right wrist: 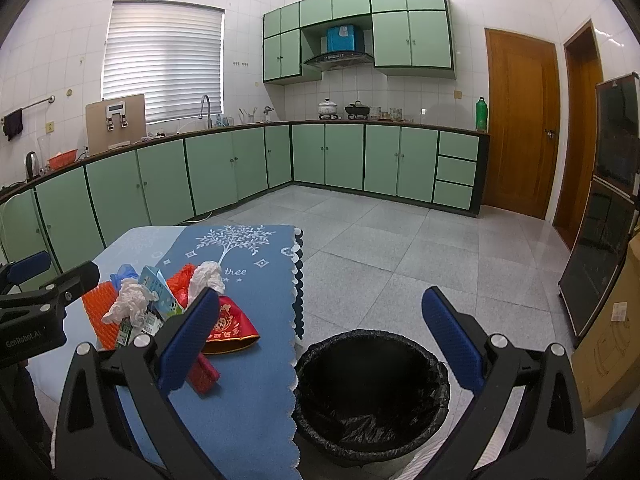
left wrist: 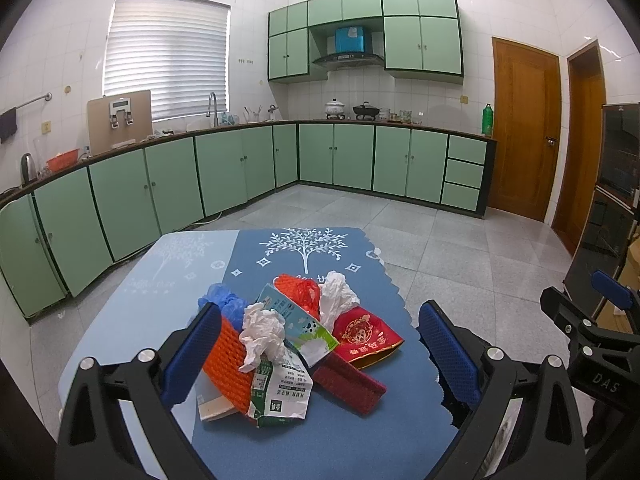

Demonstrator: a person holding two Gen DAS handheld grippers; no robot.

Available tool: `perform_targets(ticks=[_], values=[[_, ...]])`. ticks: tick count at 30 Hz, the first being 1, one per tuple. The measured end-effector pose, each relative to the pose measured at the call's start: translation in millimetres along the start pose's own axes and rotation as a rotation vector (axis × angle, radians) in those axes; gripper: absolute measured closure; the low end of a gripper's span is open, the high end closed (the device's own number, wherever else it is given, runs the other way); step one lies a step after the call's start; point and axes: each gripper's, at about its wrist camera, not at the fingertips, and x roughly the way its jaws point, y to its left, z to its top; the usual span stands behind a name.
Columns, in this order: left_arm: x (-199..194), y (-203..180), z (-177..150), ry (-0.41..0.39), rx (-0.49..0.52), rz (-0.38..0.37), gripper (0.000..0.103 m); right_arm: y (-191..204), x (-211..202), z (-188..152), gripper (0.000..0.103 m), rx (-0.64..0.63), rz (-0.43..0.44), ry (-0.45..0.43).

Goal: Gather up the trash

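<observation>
A pile of trash lies on the blue tablecloth: crumpled white tissue, a flattened milk carton, an orange foam net, a red packet, a dark red strip, a green-and-white carton, a blue bag. My left gripper is open, its jaws spread on either side of the pile, just short of it. My right gripper is open and empty above the black-lined trash bin. The pile also shows in the right wrist view.
The bin stands on the tiled floor beside the table's right edge. Green kitchen cabinets run along the far walls. A dark glass cabinet and a cardboard box stand at the right.
</observation>
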Motion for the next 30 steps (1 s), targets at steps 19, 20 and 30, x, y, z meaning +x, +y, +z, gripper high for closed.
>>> perform_targets(ticks=[19, 20, 30], values=[[31, 45, -14, 0.036, -0.04, 0.095, 0.006, 11, 38, -7, 0.005, 0.0, 0.023, 0.029], [33, 49, -16, 0.04, -0.041, 0.104, 0.006, 13, 42, -7, 0.005, 0.0, 0.031, 0.032], [66, 67, -41, 0.109, -0.053, 0.125, 0.007, 31, 76, -21, 0.011, -0.012, 0.067, 0.073]])
